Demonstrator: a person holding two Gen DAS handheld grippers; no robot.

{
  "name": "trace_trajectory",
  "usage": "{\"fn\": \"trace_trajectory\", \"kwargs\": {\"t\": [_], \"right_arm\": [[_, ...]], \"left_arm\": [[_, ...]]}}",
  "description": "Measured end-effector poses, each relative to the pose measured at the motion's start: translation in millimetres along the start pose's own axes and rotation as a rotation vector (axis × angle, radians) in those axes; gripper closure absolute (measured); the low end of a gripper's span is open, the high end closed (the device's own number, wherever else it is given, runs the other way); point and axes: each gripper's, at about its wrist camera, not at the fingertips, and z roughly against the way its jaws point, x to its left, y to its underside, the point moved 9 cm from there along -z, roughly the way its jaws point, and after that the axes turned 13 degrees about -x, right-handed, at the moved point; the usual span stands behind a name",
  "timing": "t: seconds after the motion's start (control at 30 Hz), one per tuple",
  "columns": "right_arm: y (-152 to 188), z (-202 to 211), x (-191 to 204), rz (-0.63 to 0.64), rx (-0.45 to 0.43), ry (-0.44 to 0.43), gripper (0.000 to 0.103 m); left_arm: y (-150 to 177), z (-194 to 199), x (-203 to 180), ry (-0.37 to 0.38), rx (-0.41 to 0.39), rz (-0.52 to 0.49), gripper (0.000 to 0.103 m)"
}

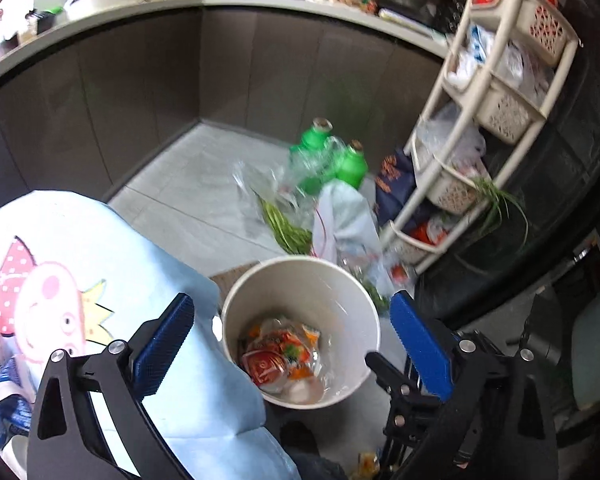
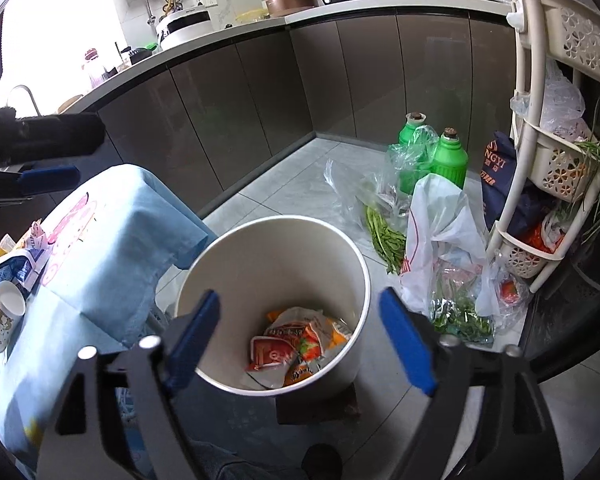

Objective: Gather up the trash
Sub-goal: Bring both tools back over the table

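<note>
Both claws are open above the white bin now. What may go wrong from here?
1. The paper cup stands at the edge of the blue tablecloth; a sweeping left claw may knock it down.
2. The right claw hangs just over the white bin; lowering could hit its rim and tip it.

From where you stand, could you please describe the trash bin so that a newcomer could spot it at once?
Start at the table draped in a light blue cloth; the bin stands on the tiled floor right beside its corner. It is a round, open-topped white bucket with crumpled red and orange wrappers at the bottom, unlike the soft plastic bags and two green bottles behind it.
</note>
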Motion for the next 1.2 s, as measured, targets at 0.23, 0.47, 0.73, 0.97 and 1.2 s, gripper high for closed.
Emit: {"fn": "trace_trajectory", "kwargs": {"t": [0.23, 0.47, 0.73, 0.97, 1.2], "right_arm": [[-20, 16, 19, 0.045, -0.045, -0.023, 0.004], [-43, 45, 59, 0.100, -0.087, -0.087, 0.003], [-66, 83, 132, 0.155, -0.133, -0.221, 0.003], [-56, 102, 202, 0.246, -0.116, -0.325, 0.003], [-36, 111, 277, 0.290, -0.053, -0.468, 0.003]], "left_arm": [[-9, 29, 8, -0.023, -0.028, 0.045, 0.009], [-13, 88, 32, -0.105, -0.094, 0.102, 0.009], [5, 179, 88, -0.239, -0.155, 0.182, 0.009], [62, 248, 167, -0.354, -0.144, 0.337, 0.009], [122, 303, 233, -0.472, -0.127, 0.427, 0.009]]}}
